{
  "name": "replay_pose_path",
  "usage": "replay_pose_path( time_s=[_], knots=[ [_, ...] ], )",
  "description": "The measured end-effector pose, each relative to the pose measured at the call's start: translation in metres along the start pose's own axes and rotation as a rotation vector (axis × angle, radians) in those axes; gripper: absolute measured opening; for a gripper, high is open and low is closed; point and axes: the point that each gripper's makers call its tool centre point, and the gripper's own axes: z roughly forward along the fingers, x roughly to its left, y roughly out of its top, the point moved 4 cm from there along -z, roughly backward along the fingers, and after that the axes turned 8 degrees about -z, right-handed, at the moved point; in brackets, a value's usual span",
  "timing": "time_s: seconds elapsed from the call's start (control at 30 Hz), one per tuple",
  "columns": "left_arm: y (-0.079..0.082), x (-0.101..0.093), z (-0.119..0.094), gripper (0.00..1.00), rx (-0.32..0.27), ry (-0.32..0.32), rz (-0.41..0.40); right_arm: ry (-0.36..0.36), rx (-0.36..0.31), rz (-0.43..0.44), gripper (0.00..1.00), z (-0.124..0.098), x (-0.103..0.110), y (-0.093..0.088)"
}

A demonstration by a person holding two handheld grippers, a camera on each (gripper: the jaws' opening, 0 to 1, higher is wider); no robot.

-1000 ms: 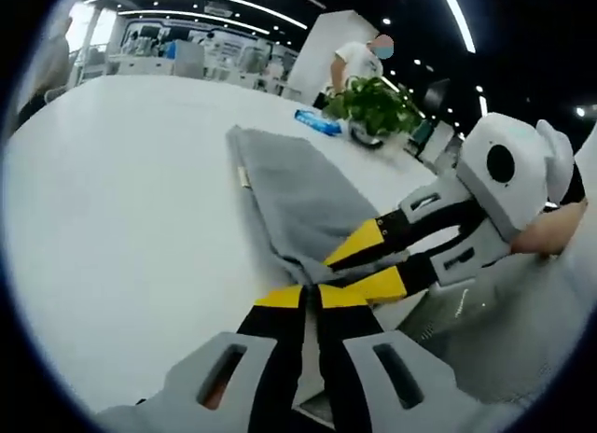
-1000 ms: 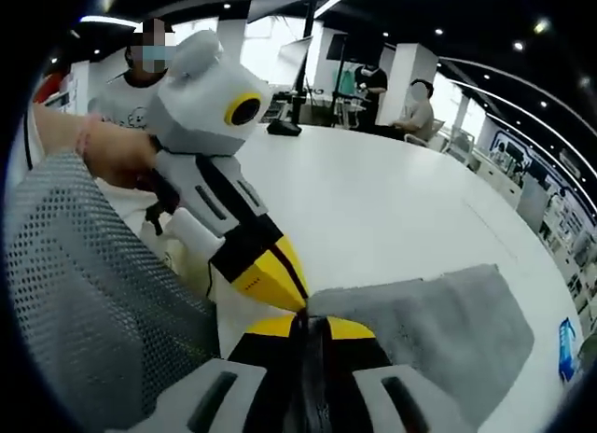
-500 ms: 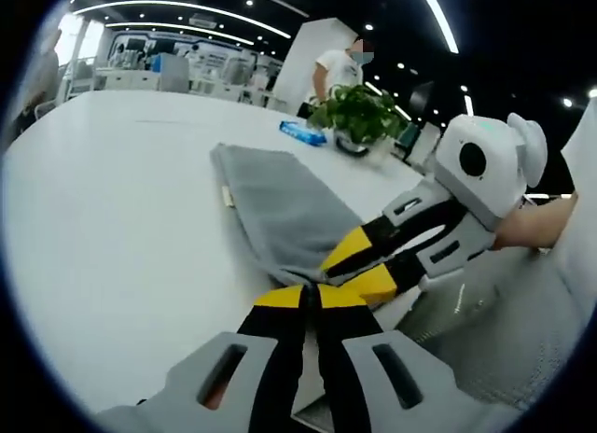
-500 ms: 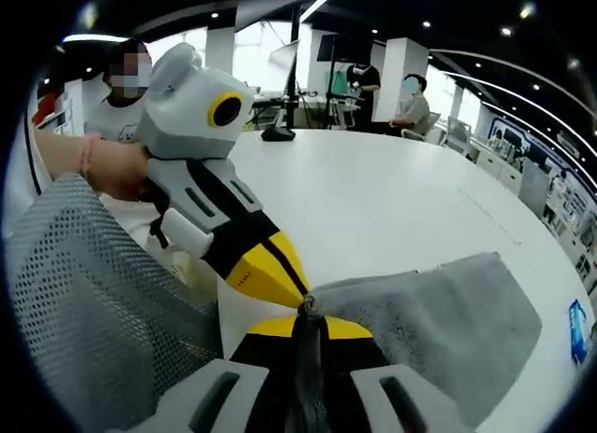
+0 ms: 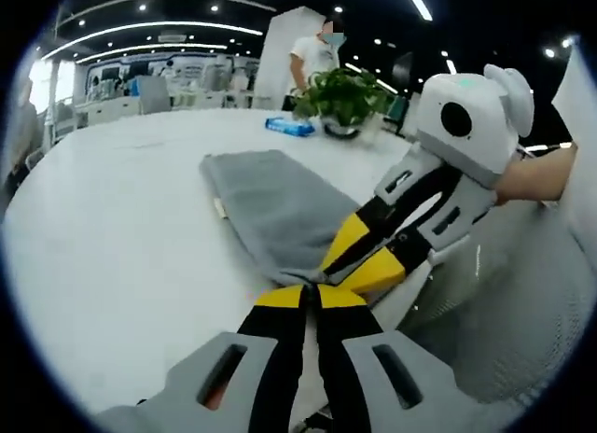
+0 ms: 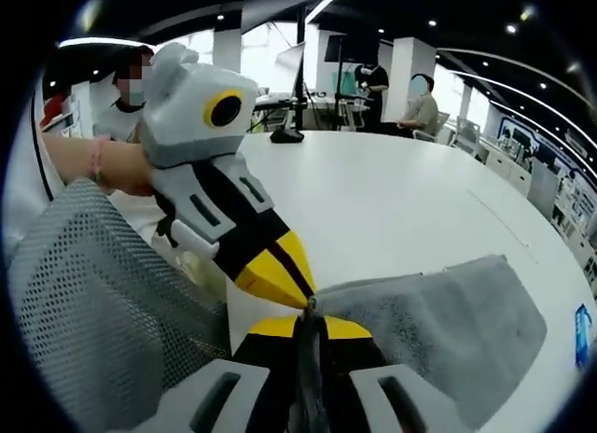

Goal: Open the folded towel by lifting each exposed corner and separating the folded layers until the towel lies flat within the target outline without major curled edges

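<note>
Since a second earlier nothing on the white table (image 5: 112, 256) moved: left gripper (image 5: 312, 290) and right gripper (image 6: 311, 314) pinched the grey towel's (image 5: 280, 209) near corner, tips touching; no writing legible.

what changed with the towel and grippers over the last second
Little changed. Both grippers, the left gripper and the right gripper, stay shut on the same near corner of the grey towel, tips meeting. In the right gripper view the pinched cloth has bunched up slightly between the jaws. The towel remains folded on the white table.
</note>
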Motion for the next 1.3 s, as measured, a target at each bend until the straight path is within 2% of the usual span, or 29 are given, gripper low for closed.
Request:
replay_pose_path(
  time_s=[0.07, 0.2, 0.3, 0.37, 0.47, 0.67, 0.77, 0.9, 0.97, 1.1, 1.17, 1.27, 1.3],
  knots=[
    [-0.002, -0.002, 0.0, 0.02, 0.019, -0.003, 0.046, -0.021, 0.001, -0.008, 0.05, -0.001, -0.002, -0.002],
    [0.005, -0.008, 0.001, 0.02, -0.006, -0.015, 0.062, -0.038, -0.005, -0.002, 0.05, -0.001, -0.007, 0.001],
    [0.008, -0.01, 0.001, 0.02, -0.001, -0.012, 0.11, -0.041, -0.016, 0.005, 0.04, -0.001, -0.007, 0.005],
    [0.009, -0.01, 0.0, 0.02, 0.01, -0.006, 0.157, -0.035, -0.021, 0.035, 0.04, 0.0, -0.006, 0.006],
    [0.008, -0.011, -0.001, 0.02, 0.014, -0.008, 0.179, -0.033, -0.027, 0.07, 0.04, 0.0, -0.007, 0.004],
    [0.008, -0.012, -0.004, 0.02, -0.007, -0.006, 0.187, -0.042, -0.07, 0.231, 0.08, -0.004, -0.013, 0.005],
    [0.007, -0.01, -0.003, 0.03, -0.003, 0.005, 0.203, -0.051, -0.05, 0.304, 0.12, 0.0, -0.017, 0.001],
    [0.004, -0.01, -0.002, 0.03, 0.008, 0.016, 0.23, -0.03, -0.072, 0.43, 0.07, 0.007, -0.015, -0.002],
    [0.004, -0.009, -0.002, 0.03, 0.005, 0.016, 0.22, -0.053, -0.105, 0.469, 0.05, 0.006, -0.016, -0.002],
    [0.005, -0.004, 0.0, 0.03, -0.032, 0.048, 0.131, -0.083, -0.126, 0.496, 0.05, -0.002, -0.018, -0.007],
    [0.002, -0.002, 0.001, 0.03, -0.026, 0.052, 0.095, -0.104, -0.136, 0.522, 0.04, -0.008, -0.023, -0.009],
    [-0.003, 0.003, 0.003, 0.03, 0.004, 0.084, 0.072, -0.156, -0.097, 0.518, 0.04, -0.018, -0.033, -0.023],
    [-0.004, 0.004, 0.004, 0.03, 0.009, 0.085, 0.072, -0.188, -0.051, 0.487, 0.04, -0.025, -0.038, -0.033]
  ],
)
